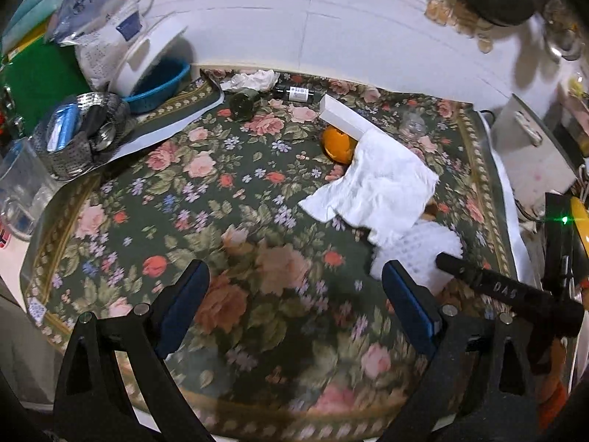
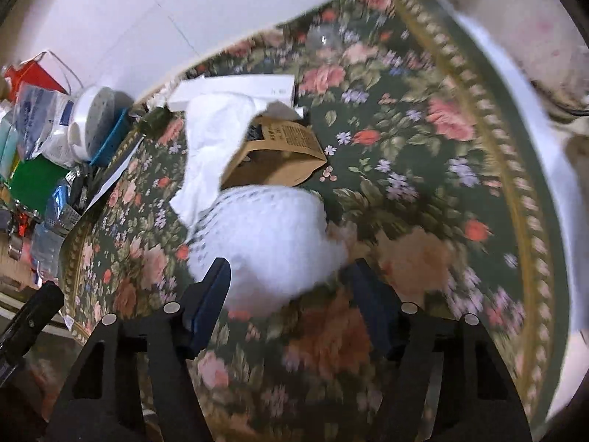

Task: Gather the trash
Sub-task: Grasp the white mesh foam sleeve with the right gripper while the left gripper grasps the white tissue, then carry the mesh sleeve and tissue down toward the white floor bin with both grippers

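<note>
A white foam net [image 2: 268, 239] lies on the floral tablecloth [image 2: 423, 140], blurred, between the fingers of my right gripper [image 2: 291, 269]. The pads stand on either side of it and no firm press shows. Behind it sit a brown paper pouch [image 2: 272, 158], a white tissue [image 2: 213, 136] and a white box [image 2: 235, 90]. My left gripper [image 1: 294, 272] hangs open over bare cloth with nothing between its fingers. In the left wrist view the tissue [image 1: 375, 191] covers part of an orange peel [image 1: 337, 143], and the foam net [image 1: 416, 254] shows at the right.
At the far edge lie a crumpled tissue [image 1: 254, 79], a dark bottle [image 1: 294, 93] and a green jar [image 1: 243, 101]. A blue basket [image 1: 162, 84] and a metal mesh basket [image 1: 73, 140] with a can crowd the left. A clear plastic item [image 1: 412, 125] lies at the back right.
</note>
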`<state>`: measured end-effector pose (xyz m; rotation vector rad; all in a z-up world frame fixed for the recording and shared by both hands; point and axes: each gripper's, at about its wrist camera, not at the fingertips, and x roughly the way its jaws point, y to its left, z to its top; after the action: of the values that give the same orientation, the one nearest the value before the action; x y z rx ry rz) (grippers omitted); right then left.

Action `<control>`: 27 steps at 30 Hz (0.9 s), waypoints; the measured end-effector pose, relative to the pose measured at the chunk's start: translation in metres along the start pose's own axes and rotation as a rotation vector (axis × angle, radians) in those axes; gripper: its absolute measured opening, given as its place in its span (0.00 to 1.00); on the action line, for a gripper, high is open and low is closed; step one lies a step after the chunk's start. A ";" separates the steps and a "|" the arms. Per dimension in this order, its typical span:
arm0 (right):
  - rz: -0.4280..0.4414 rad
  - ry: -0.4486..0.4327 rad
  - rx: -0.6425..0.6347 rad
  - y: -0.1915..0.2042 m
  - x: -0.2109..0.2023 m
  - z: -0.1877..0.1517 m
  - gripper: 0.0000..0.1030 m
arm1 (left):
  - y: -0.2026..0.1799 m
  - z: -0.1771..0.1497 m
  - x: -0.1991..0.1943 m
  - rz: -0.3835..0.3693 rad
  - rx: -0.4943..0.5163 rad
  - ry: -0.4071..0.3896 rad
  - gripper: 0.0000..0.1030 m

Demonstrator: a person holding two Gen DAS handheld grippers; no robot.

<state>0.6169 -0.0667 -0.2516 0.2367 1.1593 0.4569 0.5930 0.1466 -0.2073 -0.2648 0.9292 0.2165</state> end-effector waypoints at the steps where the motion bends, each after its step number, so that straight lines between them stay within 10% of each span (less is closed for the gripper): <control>1: 0.013 0.012 -0.007 -0.001 0.006 0.004 0.56 | -0.004 0.004 0.006 -0.003 -0.005 0.002 0.93; 14: 0.042 0.045 -0.110 -0.032 -0.011 0.016 0.31 | -0.053 0.053 0.131 -0.050 -0.008 0.127 0.82; 18: -0.027 0.017 -0.098 -0.051 -0.026 0.013 0.31 | -0.052 0.054 0.148 -0.103 -0.056 0.135 0.61; 22: -0.068 -0.006 -0.051 -0.067 -0.039 0.012 0.31 | -0.057 0.053 0.150 -0.154 -0.034 0.163 0.07; 27: -0.087 -0.040 -0.004 -0.069 -0.050 0.012 0.31 | -0.060 0.054 0.126 -0.148 0.032 0.109 0.02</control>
<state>0.6268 -0.1501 -0.2340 0.1905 1.1251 0.3759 0.7247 0.1155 -0.2708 -0.3165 1.0151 0.0508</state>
